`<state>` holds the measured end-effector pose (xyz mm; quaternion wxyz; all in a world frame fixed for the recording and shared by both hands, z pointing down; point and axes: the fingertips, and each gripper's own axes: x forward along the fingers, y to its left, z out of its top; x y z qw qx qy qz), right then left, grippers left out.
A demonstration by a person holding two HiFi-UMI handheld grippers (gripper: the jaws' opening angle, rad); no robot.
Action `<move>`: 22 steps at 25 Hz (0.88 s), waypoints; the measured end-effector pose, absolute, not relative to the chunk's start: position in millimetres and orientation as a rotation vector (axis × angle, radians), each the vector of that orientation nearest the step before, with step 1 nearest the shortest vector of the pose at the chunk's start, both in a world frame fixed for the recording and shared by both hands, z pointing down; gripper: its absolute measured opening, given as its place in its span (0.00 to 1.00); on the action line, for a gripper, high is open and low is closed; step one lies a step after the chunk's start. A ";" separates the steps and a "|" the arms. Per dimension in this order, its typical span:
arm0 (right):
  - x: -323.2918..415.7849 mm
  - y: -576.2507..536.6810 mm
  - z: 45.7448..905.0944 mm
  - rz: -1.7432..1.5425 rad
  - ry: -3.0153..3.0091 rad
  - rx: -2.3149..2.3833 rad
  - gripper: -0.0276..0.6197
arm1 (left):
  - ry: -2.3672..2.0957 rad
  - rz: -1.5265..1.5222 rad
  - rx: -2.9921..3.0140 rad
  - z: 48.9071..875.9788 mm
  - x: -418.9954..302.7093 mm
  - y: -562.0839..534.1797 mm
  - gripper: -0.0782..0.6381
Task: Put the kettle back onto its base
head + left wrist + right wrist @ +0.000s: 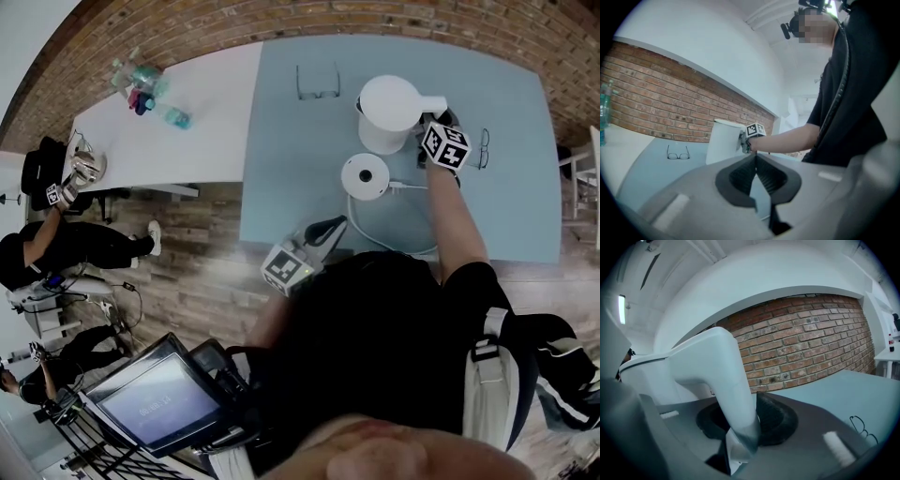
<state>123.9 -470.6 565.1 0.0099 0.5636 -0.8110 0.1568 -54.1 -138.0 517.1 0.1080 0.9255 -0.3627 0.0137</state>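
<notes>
Head view: outstretched right arm, right hand-held gripper tight on kettle handle.

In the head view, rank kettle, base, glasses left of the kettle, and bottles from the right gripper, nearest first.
1. kettle: handle held in the right gripper.
2. base: blue table, beside the kettle.
3. glasses: left of the kettle.
4. bottles: far left, white table.

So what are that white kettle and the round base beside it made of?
The kettle: probably plastic, matte white; smooth, seamless moulded body and handle, no metallic glint. The base: likely the same matte white plastic, with a darker centre connector whose material I cannot tell.
</notes>
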 end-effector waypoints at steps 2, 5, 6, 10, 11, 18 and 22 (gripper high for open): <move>120.4 -464.9 560.6 0.491 -2.533 1.766 0.22 | -1.060 0.042 2.726 515.0 -59.7 -134.1 0.11; 117.7 -454.8 553.2 0.491 -2.541 1.776 0.22 | -1.048 0.040 2.735 512.1 -64.5 -128.0 0.11; 117.8 -451.0 551.6 0.491 -2.542 1.779 0.22 | -1.044 0.040 2.739 511.4 -65.8 -125.7 0.11; 117.0 -436.0 547.3 0.487 -2.542 1.775 0.22 | -1.033 0.029 2.752 507.6 -70.0 -116.1 0.11; 116.2 -432.4 546.5 0.485 -2.543 1.771 0.22 | -1.032 0.025 2.752 507.3 -71.2 -113.3 0.11; 112.8 -403.9 545.3 0.498 -2.545 1.776 0.22 | -1.036 0.026 2.752 503.0 -83.1 -91.3 0.11; 107.0 -388.9 542.8 0.505 -2.542 1.775 0.22 | -1.034 0.049 2.750 498.6 -95.5 -79.1 0.11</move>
